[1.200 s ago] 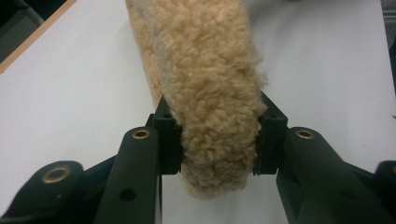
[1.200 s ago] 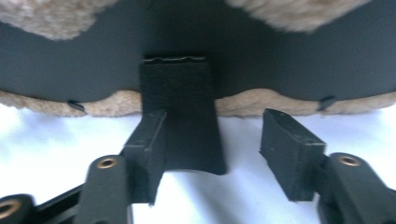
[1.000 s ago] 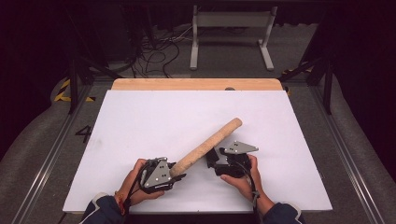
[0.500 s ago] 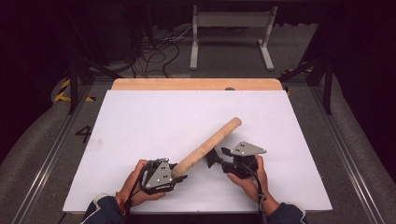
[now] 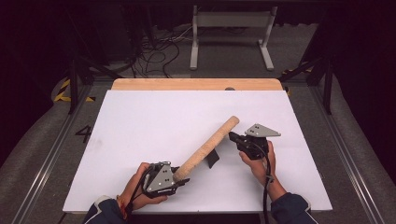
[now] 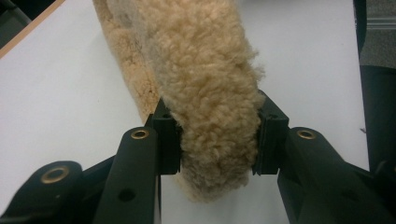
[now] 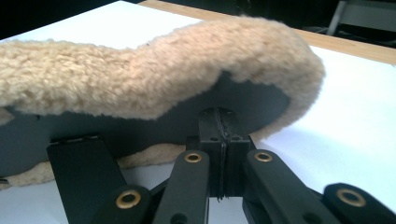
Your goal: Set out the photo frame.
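A long tan fleece-covered roll (image 5: 205, 147) with a dark inner lining is seen lying slantwise on the white sheet of the worktop (image 5: 154, 121); its long axis runs from the near end, low and left in the high view, to the far end, which points up and to the right, toward the wooden back edge (image 5: 196, 84) of the worktop. The roll's far half appears lifted clear of the sheet, with a dark flap hanging beneath its middle.

The near end of the roll is clamped by the left gripper (image 5: 180, 176): in the left gripper view the woolly end (image 6: 210, 93) is pressed from both sides between the two black pads (image 6: 169, 140), which stand partly apart on the fleece. The right gripper (image 5: 232, 136) is held just beside the roll's far end, on the side away from the left gripper. In the right gripper view its jaws are seen brought fully together, pad against pad, having just been closing; the closed tips stand against the dark underside (image 7: 243, 100) of the fleece, and whether any of the lining is pinched between them cannot be told.

Beyond the wooden back edge, grey carpet, loose black cables (image 5: 159, 49) and a pale metal stand (image 5: 232, 35) are shown in a dark room
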`<state>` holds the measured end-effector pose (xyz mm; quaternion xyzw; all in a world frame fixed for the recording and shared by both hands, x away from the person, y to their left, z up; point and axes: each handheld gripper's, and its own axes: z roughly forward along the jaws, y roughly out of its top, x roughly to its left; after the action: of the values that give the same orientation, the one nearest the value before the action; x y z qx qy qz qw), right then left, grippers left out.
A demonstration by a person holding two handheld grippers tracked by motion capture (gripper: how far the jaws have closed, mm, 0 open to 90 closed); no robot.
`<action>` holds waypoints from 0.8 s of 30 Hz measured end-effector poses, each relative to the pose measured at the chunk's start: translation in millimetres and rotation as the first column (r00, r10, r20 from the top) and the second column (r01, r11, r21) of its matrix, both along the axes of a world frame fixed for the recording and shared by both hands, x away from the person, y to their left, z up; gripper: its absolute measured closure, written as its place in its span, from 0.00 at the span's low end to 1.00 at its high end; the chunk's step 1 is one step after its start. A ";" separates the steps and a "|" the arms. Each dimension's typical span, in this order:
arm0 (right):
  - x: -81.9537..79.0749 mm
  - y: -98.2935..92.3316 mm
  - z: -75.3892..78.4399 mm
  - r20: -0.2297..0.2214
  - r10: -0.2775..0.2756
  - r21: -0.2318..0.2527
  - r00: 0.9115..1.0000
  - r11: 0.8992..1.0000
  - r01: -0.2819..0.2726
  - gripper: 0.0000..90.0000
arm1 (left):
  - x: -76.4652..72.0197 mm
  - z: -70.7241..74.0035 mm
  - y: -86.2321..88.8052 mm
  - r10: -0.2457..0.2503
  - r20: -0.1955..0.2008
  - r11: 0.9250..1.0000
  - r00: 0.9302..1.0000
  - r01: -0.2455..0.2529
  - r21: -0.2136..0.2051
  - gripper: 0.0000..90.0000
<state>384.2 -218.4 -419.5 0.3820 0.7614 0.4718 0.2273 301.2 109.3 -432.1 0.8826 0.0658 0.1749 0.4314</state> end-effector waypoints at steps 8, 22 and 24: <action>7.9 6.4 1.3 0.011 0.022 0.002 1.000 1.000 -0.022 1.00 | -7.9 -0.1 -6.1 -0.027 -0.011 1.000 1.000 0.027 0.001 0.69; 20.3 15.9 0.8 -0.011 0.014 0.021 1.000 1.000 -0.014 1.00 | -14.5 -1.4 -18.6 -0.038 -0.002 0.999 0.999 0.038 -0.012 0.63; 22.1 17.9 0.8 -0.014 0.011 0.023 1.000 1.000 -0.010 1.00 | -15.4 -1.8 -20.1 -0.032 -0.006 0.999 0.999 0.032 -0.015 0.62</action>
<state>406.3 -200.5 -418.7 0.3840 0.7597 0.4787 0.2150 285.8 89.2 -433.9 0.8808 0.0546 0.1646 0.4405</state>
